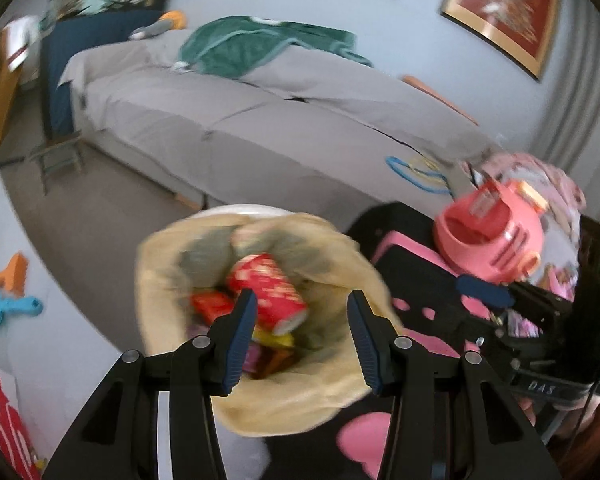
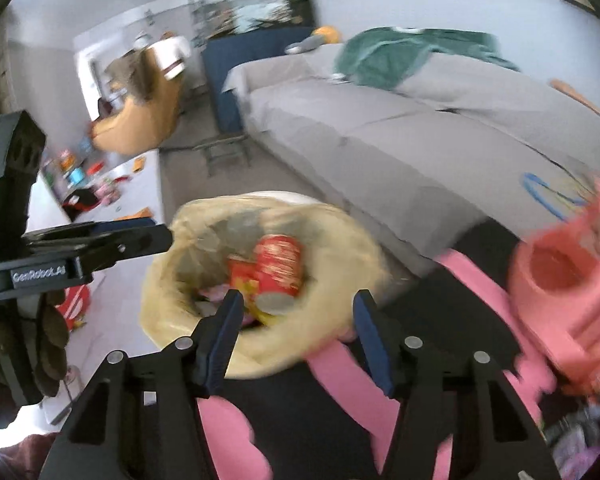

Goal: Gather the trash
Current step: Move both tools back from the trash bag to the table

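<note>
**Both tongs open over the trash bin**

The left tongs (image 1: 302,312) hang above the bin (image 1: 260,280), blue pads spread apart, nothing between them. Over on the other side, the right tongs (image 2: 298,316) are the same story: spread wide, empty, pointing down into the same bin (image 2: 260,276).

The bin stands on the floor in front of the grey bed (image 1: 260,120), lined with a yellowish bag (image 1: 160,272) folded over its rim. Inside lies the trash: a red can (image 1: 266,292) tipped on its side on top, a red wrapper (image 1: 212,306) beside it, and more coloured scraps underneath, too blurred to name.

Just to the right of the bin sits a black and pink case (image 1: 412,280) with a pink toy helmet (image 1: 490,232) on it. A green blanket (image 1: 268,46) lies crumpled on the bed.

From the right wrist view, the left tongs reach in from the left edge, tip at the rim of the bag.
</note>
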`<move>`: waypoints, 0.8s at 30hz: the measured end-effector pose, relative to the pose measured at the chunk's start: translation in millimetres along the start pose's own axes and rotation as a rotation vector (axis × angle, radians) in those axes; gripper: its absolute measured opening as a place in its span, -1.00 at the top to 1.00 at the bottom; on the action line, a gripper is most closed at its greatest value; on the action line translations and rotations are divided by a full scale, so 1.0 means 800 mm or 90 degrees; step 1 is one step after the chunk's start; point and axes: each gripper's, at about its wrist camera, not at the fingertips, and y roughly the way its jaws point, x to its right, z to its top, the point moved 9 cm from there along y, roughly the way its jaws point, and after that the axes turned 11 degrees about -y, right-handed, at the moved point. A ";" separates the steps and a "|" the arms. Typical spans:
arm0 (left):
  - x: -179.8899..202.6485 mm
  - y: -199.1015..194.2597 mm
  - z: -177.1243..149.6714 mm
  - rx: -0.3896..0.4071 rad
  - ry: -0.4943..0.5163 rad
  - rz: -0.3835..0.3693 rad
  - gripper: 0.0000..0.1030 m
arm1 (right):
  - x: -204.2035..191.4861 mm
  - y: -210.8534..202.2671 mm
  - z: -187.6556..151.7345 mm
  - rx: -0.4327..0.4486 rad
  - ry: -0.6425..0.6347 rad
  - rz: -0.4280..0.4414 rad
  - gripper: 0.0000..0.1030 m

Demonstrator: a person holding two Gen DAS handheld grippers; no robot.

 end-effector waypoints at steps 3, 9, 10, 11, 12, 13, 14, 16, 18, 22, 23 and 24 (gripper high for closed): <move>0.050 0.010 -0.016 -0.015 0.041 -0.019 0.07 | 0.036 -0.035 -0.025 0.010 0.026 -0.067 -0.04; 0.144 0.035 -0.056 -0.059 0.100 -0.076 0.07 | 0.095 -0.113 -0.097 0.010 0.092 -0.158 -0.04; 0.160 0.039 -0.063 -0.066 0.112 -0.088 0.07 | 0.108 -0.128 -0.113 0.008 0.106 -0.177 -0.04; 0.177 0.044 -0.072 -0.076 0.127 -0.104 0.07 | 0.118 -0.140 -0.127 0.004 0.116 -0.195 -0.04; 0.190 0.047 -0.081 -0.086 0.137 -0.119 0.07 | 0.126 -0.151 -0.139 0.000 0.123 -0.213 -0.04; 0.204 0.052 -0.090 -0.098 0.146 -0.133 0.07 | 0.137 -0.165 -0.154 -0.005 0.130 -0.236 -0.04; 0.219 0.058 -0.101 -0.112 0.154 -0.149 0.07 | 0.149 -0.180 -0.170 -0.009 0.138 -0.261 -0.04; 0.242 0.069 -0.118 -0.134 0.168 -0.172 0.07 | 0.170 -0.205 -0.199 -0.018 0.156 -0.300 -0.04; 0.266 0.080 -0.137 -0.160 0.180 -0.197 0.07 | 0.186 -0.226 -0.223 -0.023 0.173 -0.326 -0.04; 0.308 0.102 -0.166 -0.203 0.207 -0.243 0.07 | 0.221 -0.265 -0.267 -0.026 0.213 -0.373 -0.06; 0.317 0.109 -0.171 -0.215 0.210 -0.250 0.07 | 0.227 -0.269 -0.275 -0.028 0.221 -0.375 -0.06; 0.324 0.114 -0.175 -0.225 0.211 -0.259 0.07 | 0.233 -0.270 -0.281 -0.030 0.230 -0.374 -0.06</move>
